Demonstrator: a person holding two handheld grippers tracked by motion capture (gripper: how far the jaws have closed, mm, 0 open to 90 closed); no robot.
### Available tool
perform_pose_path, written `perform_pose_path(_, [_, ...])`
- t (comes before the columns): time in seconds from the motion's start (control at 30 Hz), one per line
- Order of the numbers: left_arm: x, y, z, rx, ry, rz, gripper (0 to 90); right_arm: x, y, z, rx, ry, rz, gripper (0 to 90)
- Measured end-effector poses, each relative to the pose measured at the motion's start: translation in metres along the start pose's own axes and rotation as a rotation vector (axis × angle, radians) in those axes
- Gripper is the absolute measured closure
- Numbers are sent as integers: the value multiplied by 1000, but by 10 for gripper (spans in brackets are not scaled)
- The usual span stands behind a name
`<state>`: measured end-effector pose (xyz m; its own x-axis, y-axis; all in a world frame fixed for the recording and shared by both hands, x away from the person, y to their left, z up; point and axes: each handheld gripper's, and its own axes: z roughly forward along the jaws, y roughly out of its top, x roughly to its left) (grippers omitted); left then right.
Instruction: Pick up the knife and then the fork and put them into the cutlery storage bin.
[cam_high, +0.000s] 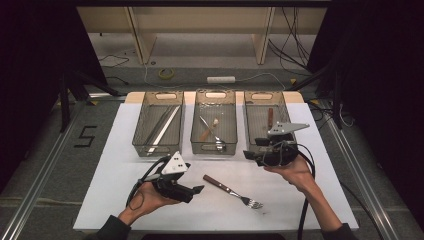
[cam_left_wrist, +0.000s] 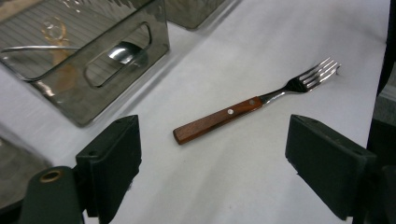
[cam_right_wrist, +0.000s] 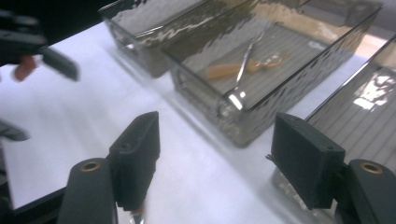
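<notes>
Sorting cutlery into three bins, by the look of it. Fork (cam_high: 233, 191) flat on the white sheet (cam_high: 125, 200), wooden handle toward the left gripper (cam_high: 197, 190), tines away, well short of the bins. Left gripper level with the sheet, jaws spread wide and empty, lined up either side of the handle end, likely for a pinch on the wood rather than the slippery steel. Right gripper (cam_high: 248, 154) at the front of the right bin (cam_high: 250, 125), jaws apart, nothing between them. Middle bin (cam_high: 214, 145) with a spoon and what may be a wooden-handled piece, blurred through the ribbed wall. Left bin (cam_high: 142, 125) with long thin pieces.
</notes>
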<state>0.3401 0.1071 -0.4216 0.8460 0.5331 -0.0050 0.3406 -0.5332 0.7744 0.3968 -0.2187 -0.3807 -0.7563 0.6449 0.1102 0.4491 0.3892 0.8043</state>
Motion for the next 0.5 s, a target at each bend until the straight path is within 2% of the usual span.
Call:
perform_pose_path(0.3, [11,9,23,93,-25,67,203,11,-25,-1,17,18,3,316])
perform_pose_path(0.43, [16,12,31,116,-31,93,214,16,-31,-1,22,37,-5,316])
perform_pose_path(0.5, [17,13,37,122,-37,93,218,18,-33,-2,20,39,-9,316])
